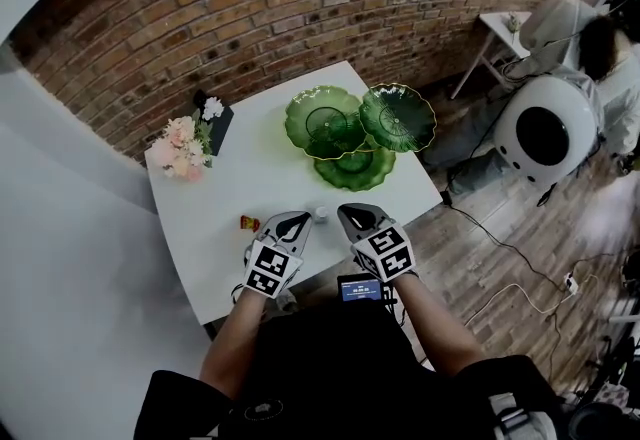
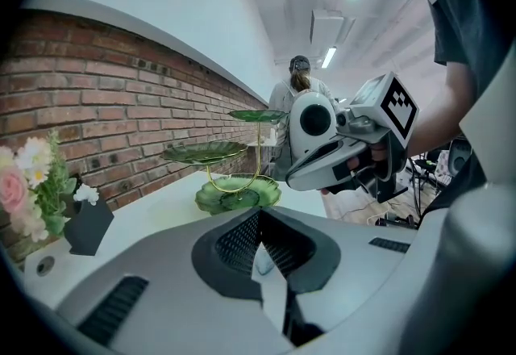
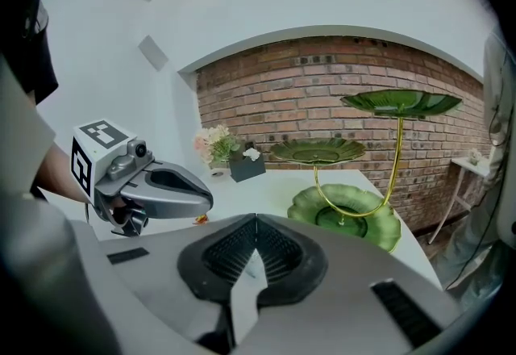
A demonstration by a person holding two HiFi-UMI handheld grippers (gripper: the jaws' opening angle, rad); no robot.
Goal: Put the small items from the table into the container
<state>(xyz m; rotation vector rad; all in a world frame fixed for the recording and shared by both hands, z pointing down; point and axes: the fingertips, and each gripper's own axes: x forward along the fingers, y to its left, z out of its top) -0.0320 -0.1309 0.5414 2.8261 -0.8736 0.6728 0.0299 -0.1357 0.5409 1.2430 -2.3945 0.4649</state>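
Observation:
A three-tier green leaf-shaped dish stand (image 1: 345,128) on gold wire stands at the far right of the white table (image 1: 230,258). A small red and yellow item (image 1: 249,223) lies near the front edge. A small white item (image 1: 321,213) sits between the two gripper tips. My left gripper (image 1: 291,221) hovers just right of the red item, its jaws shut and empty (image 2: 258,215). My right gripper (image 1: 352,215) hangs beside it, also shut with nothing held (image 3: 256,218). The right gripper view shows the red item (image 3: 199,219) below the left gripper (image 3: 149,188), with the stand (image 3: 347,212) beyond.
Pink flowers (image 1: 180,148) and a black box (image 1: 217,123) stand at the table's far left by the brick wall. Right of the table are a white round pod (image 1: 545,133), a seated person (image 1: 600,48), a small side table (image 1: 500,28) and cables on the wooden floor.

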